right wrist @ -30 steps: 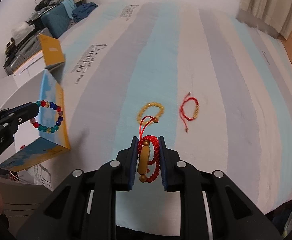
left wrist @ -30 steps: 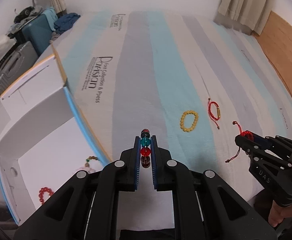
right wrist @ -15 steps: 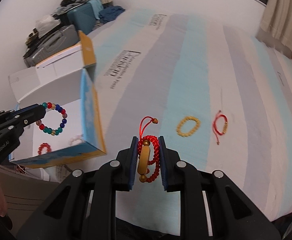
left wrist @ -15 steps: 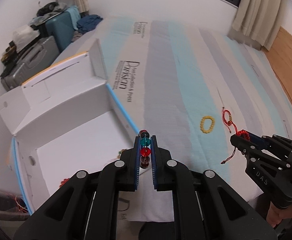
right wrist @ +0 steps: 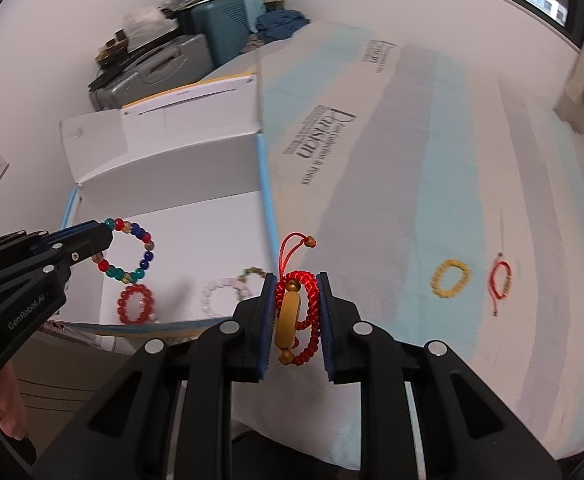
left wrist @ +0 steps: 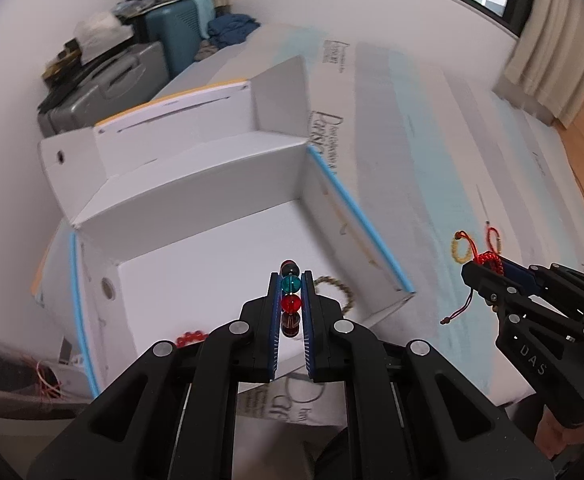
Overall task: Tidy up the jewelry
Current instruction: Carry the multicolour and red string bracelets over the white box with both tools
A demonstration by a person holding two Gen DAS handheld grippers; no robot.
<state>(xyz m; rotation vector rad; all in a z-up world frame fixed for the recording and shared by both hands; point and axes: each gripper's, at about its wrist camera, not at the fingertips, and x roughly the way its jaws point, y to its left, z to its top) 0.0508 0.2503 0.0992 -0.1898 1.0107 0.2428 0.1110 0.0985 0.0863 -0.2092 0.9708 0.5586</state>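
Glass-bead bracelet point(right wrist: 129, 251) clamped in left claw point(left wrist: 291, 300) over white box point(left wrist: 196, 216); right claw point(right wrist: 295, 312) grips red cord bracelet point(right wrist: 298, 312).

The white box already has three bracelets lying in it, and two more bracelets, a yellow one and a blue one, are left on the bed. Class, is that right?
Not quite. The colour is wrong: the second bracelet on the bed is a red cord bracelet, not blue. It lies beside the yellow bracelet, as the right wrist view shows. The white box does have three bracelets in it.
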